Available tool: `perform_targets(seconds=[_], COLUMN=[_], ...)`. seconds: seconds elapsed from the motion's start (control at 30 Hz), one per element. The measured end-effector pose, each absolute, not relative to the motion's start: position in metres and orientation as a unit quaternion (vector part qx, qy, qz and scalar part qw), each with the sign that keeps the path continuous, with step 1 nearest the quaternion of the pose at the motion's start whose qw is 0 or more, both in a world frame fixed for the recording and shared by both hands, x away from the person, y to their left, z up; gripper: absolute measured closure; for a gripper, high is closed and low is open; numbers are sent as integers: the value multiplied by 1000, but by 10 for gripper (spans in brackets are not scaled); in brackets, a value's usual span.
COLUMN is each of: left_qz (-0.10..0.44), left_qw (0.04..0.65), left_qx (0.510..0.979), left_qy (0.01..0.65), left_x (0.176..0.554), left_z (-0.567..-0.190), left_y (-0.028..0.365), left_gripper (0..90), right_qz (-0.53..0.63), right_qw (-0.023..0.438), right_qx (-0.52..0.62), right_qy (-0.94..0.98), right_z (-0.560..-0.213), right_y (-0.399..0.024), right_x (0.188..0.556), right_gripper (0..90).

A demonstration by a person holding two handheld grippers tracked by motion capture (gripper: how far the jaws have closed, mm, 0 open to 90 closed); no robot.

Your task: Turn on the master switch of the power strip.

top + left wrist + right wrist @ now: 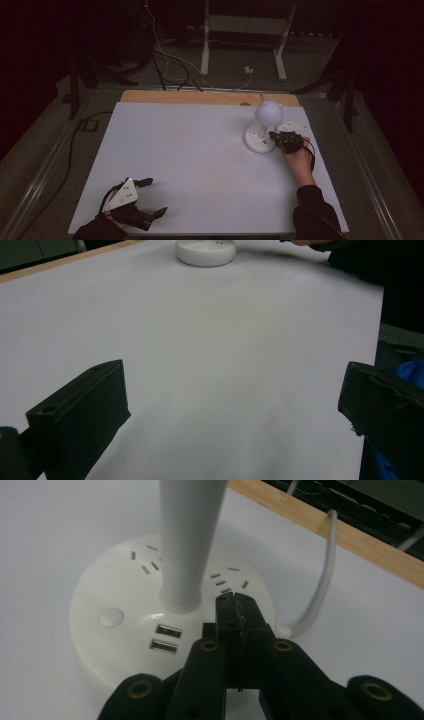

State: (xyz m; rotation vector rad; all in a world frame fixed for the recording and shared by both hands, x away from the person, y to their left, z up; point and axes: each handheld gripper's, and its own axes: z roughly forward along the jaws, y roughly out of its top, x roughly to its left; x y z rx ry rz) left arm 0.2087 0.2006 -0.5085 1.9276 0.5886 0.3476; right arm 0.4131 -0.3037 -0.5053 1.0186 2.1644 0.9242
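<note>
On the far right of the surface [165, 150]: the white lamp base [125, 625] stands with its round head [268, 113] on a stem [187, 540].
Your right tongs [235, 602]: pressed fully together, holding nothing, tips over the base beside the stem, near the two USB ports [165, 638].
Your left tongs [148, 197]: spread wide, empty, low at the near left corner, well apart from the lamp.
Cord [322, 575]: leaves the base toward the wooden edge.

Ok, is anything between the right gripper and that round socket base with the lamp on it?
Nothing visible. The right gripper, jaws shut, sits right over the socket base, beside the lamp stem; contact is unclear.
</note>
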Motion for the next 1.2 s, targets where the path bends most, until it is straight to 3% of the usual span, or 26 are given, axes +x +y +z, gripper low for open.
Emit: perform_targets(seconds=[0.7, 0.8, 0.9, 1.2], left_qz=[149, 148, 148, 146], left_qw=[522, 522, 522, 521], left_qx=[803, 803, 803, 804], left_qy=[246, 246, 246, 247], left_x=[208, 208, 209, 209], left_z=[-508, -508, -508, -508], left_y=[201, 201, 201, 200], left_gripper=[2, 2, 2, 2], right_qz=[393, 404, 407, 409], right_qw=[225, 211, 200, 180], right_qx=[386, 387, 391, 411], right_qy=[804, 802, 801, 795], right_z=[-490, -490, -491, -492], right_y=[-321, -322, -322, -318], right_x=[406, 406, 407, 405], right_gripper=[874, 797, 665, 140])
